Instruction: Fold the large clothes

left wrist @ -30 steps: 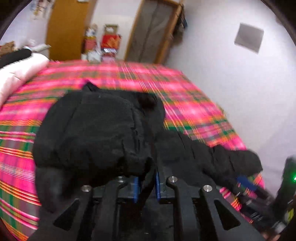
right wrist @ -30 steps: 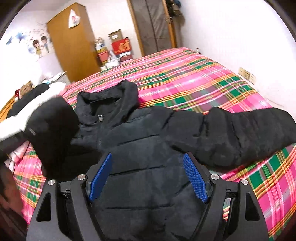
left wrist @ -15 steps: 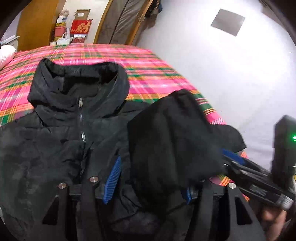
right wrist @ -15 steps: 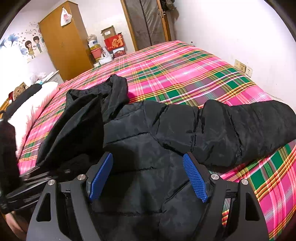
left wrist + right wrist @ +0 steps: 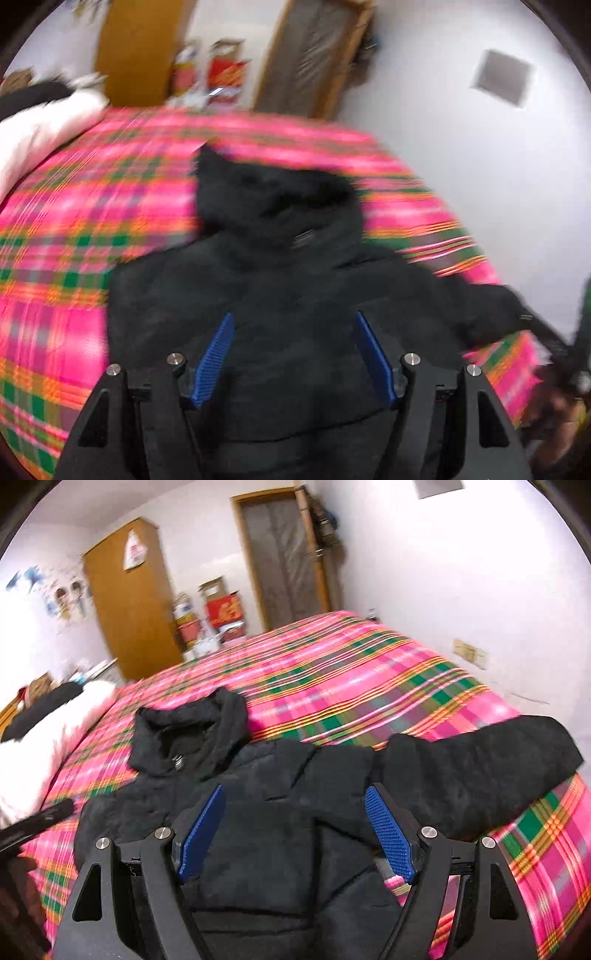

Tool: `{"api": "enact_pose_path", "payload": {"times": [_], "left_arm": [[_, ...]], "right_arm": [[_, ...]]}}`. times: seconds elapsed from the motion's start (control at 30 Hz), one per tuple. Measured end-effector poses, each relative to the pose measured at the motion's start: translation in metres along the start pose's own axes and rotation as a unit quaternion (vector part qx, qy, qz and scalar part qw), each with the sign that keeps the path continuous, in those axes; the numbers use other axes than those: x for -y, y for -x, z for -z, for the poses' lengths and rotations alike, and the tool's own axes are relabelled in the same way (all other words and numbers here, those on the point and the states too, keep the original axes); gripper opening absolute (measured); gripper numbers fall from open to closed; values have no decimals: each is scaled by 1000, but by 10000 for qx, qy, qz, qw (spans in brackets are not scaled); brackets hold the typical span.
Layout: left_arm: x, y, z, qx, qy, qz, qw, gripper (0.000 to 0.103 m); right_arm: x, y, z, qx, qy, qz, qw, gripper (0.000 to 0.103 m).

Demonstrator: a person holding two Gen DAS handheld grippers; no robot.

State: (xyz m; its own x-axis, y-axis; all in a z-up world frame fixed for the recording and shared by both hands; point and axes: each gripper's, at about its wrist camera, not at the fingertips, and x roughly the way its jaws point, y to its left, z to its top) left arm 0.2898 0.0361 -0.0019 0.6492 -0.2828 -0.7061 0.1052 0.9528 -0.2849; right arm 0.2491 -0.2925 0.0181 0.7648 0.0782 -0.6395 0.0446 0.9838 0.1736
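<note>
Black puffer jacket lies front-up on the bed, which has a pink, green and orange plaid cover. Collar end points toward the wooden wardrobe at the far wall; hem end is nearest both cameras.

Left tool: jaws spread wide, and they have just been opening. Blue pads stand apart above the jacket's chest; only jacket surface shows between them, and neither pad presses on cloth. This view is blurred with motion, so fine detail of the jacket is hard to read. The bed shows on both sides of the jacket.

Right tool: jaws spread wide, blue pads apart, nothing pinched. It sits over the jacket's lower front.

Jacket details, right wrist view: collar stands up and open, with a small zip pull at its base. One sleeve stretches sideways from the jacket's body toward the white wall. The other side of the jacket looks folded in over the body, though the black cloth makes the edges hard to tell.

Beside the jacket's collar side: a white pillow with a dark garment on top of it. Beyond the jacket, near the wardrobe: red and white boxes, then a door.
</note>
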Motion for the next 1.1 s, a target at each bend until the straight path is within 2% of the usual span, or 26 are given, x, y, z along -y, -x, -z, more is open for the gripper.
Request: {"api": "enact_pose_path", "payload": {"times": [0.07,0.1,0.13,0.17,0.23,0.4,0.57,0.63,0.7,0.8,0.87,0.93,1.03,1.1], "left_arm": [[-26,-13,8,-200,165,-196,9995,55],[-36,-25,12,-307,247,-272,9989,52],[-47,-33,17,-426,383,-322,9978,46],[-56,-39,22,-497,494,-308,9971,40],[-67,-51,33,-554,634,-356,9958,31],[-76,-72,31,-474,651,-429,9958,30],[-77,-84,27,-544,560,-447,9959,30],[-78,-80,25,-607,540,-420,9958,30],[-77,-64,20,-480,603,-380,9963,30],[-77,-42,6,-29,518,-449,9976,30],[-82,-45,-3,6,497,-574,9971,30],[-88,-61,-7,-158,509,-756,9957,30],[-97,-89,-4,-391,454,-858,9945,31],[-97,-102,0,-432,393,-903,9942,31]], "right_arm": [[-14,-32,11,-702,259,-222,9969,78],[-18,-45,17,-979,324,-274,9943,74],[-23,-67,26,-1412,381,-317,9887,66],[-25,-88,35,-1816,390,-299,9822,63],[-27,-111,47,-2086,379,-170,9771,62],[-40,-134,43,-1773,947,141,9795,62],[-41,-156,36,-1561,1201,184,9802,62],[-38,-154,33,-1642,1149,165,9796,62],[-39,-143,28,-1761,1066,254,9783,62],[-41,-117,15,-1405,988,111,9851,62],[-40,-112,8,-1236,950,67,9878,62],[-35,-123,8,-1308,903,125,9872,62],[-17,-152,23,-1729,613,67,9830,62],[-16,-157,26,-1697,582,43,9838,62]]}}
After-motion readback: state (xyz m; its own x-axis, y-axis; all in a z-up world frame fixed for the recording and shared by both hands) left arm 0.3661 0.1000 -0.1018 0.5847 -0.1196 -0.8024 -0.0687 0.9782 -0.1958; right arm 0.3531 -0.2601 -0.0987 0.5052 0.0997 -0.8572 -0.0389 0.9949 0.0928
